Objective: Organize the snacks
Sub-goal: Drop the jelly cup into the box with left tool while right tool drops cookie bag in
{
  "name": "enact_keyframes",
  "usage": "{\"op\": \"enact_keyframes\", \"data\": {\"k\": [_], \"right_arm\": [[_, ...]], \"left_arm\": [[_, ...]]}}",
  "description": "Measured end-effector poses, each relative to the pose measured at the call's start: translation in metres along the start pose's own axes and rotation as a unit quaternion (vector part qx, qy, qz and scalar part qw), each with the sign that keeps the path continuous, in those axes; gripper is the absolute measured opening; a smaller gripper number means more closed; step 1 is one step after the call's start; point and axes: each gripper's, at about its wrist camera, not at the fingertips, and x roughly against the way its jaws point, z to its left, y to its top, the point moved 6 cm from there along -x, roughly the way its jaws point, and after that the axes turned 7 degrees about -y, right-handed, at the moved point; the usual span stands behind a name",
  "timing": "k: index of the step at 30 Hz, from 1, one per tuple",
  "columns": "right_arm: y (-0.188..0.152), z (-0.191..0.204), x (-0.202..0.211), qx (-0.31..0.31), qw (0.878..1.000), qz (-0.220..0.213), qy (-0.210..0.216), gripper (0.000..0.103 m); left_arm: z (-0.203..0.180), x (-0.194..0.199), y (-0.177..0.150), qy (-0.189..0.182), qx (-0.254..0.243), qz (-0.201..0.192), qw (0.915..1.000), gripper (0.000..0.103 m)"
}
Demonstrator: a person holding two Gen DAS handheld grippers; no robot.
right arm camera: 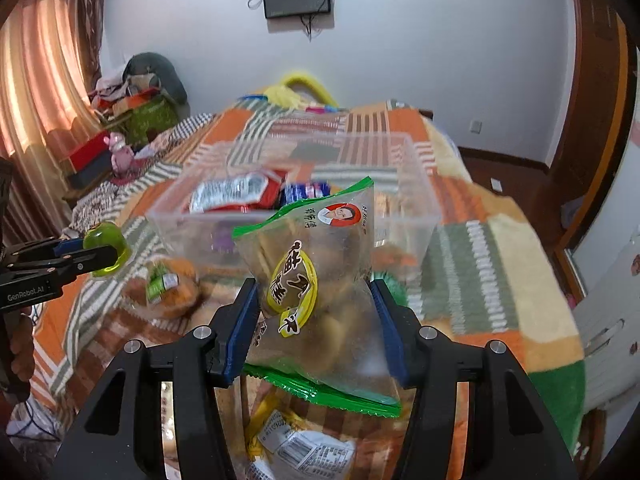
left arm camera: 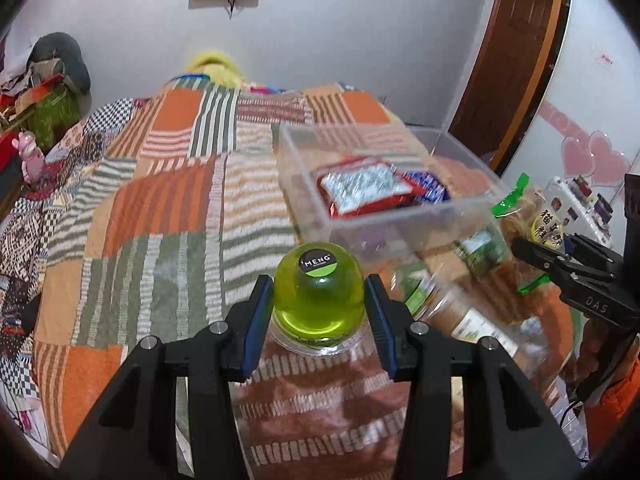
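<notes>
Two matte-black handheld grippers, left gripper (left arm camera: 319, 308) and right gripper (right arm camera: 314, 322), carry blue-padded jaws; silver screws (left arm camera: 218, 327) sit behind the jaws, white "GenRobot.AI" lettering (right arm camera: 27, 293) marks one body.

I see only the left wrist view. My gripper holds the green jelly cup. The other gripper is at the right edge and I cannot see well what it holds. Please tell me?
Observer: The right gripper is shut on a clear plastic snack bag with green edges and a yellow label; the bag stands upright between the blue pads.
Operator: Is something under that bag?
Observer: Yes, another clear packet with a white barcode label lies on the striped orange blanket below it.
Operator: What is left of the bed?
Observer: Striped orange curtains hang there, with light coming through.
</notes>
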Motion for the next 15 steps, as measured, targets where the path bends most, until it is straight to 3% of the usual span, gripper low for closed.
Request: {"op": "enact_keyframes", "data": {"k": [10, 15], "right_arm": [[0.036, -0.007, 0.003, -0.007, 0.999, -0.046, -0.012, 0.052], [0.049, -0.015, -0.012, -0.024, 0.999, -0.043, -0.005, 0.052]], "left_arm": [[-0.015, -0.008, 0.044, -0.012, -0.017, -0.030, 0.9993, 0.046], [-0.018, -0.027, 0.057, -0.013, -0.018, -0.029, 0.9994, 0.046]]}}
